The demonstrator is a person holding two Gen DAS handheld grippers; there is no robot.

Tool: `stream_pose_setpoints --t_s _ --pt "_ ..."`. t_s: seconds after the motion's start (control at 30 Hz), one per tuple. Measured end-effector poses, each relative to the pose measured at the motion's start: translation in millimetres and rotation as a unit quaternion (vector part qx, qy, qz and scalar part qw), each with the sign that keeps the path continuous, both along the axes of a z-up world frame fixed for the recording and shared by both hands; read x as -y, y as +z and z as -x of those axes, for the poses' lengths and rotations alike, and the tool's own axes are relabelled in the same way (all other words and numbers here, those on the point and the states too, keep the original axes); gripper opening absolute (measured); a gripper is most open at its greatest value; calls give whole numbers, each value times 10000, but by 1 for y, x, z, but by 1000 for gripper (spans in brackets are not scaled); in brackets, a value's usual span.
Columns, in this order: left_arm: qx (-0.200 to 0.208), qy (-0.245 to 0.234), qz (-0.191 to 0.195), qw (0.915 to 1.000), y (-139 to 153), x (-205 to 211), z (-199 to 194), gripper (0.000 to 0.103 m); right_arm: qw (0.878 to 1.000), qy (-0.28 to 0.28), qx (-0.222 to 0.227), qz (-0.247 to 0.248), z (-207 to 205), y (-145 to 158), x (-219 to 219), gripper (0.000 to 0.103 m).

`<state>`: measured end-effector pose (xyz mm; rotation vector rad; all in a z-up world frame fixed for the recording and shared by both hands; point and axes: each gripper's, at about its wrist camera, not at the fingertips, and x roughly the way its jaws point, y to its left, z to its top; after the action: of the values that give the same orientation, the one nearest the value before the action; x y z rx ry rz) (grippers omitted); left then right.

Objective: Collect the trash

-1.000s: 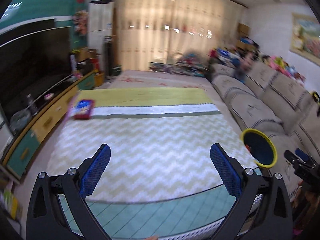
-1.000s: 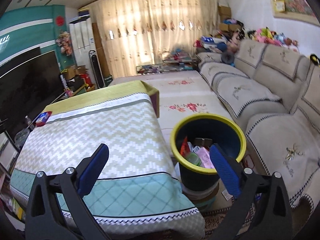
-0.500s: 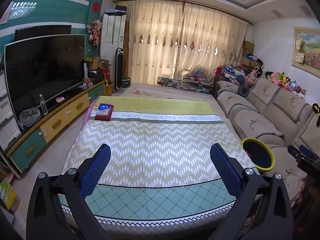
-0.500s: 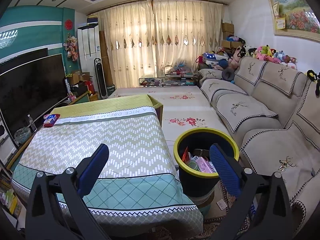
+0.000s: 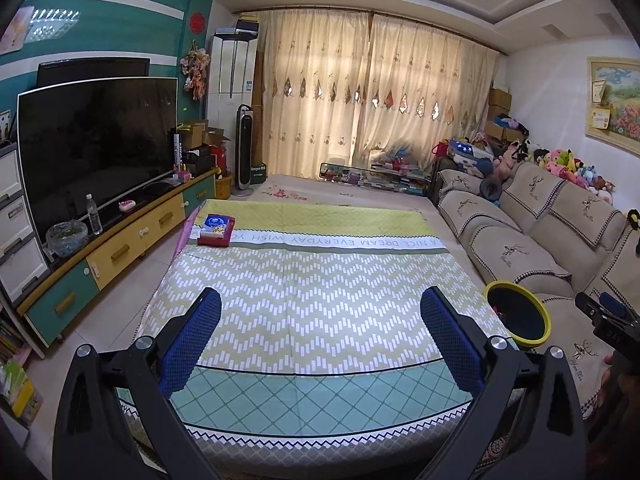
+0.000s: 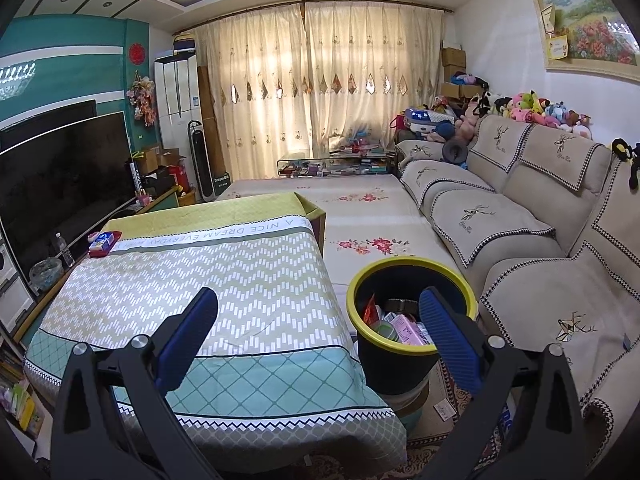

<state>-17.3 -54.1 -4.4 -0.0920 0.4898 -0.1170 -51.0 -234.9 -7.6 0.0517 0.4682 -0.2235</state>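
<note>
Left gripper (image 5: pixel 320 322): jaws spread wide, nothing held, above the near end of the tabletop under a zigzag-patterned green and white cloth (image 5: pixel 312 300). Right gripper (image 6: pixel 318 322): jaws likewise apart and empty. Black round bin with yellow rim (image 6: pixel 412 312) stands on the floor just beside the tabletop's right edge, wrappers and packets inside (a pink one on top). Red flat tissue box (image 5: pixel 216 229) sits on the far left corner.

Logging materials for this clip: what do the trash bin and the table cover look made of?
Trash bin: likely plastic, with smooth dark walls, a faint sheen and a moulded yellow rim. Table cover: woven fabric, matte, printed with zigzags and lettering; it drapes softly over the edges with slight creases.
</note>
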Motion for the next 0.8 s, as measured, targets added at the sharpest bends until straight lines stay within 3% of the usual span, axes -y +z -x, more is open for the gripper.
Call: stream_pose_setpoints --t_s 0.8 --pt "-116 -74 -87 9999 -3 6 -5 98 9999 49 -91 -76 -7 -10 1 96"
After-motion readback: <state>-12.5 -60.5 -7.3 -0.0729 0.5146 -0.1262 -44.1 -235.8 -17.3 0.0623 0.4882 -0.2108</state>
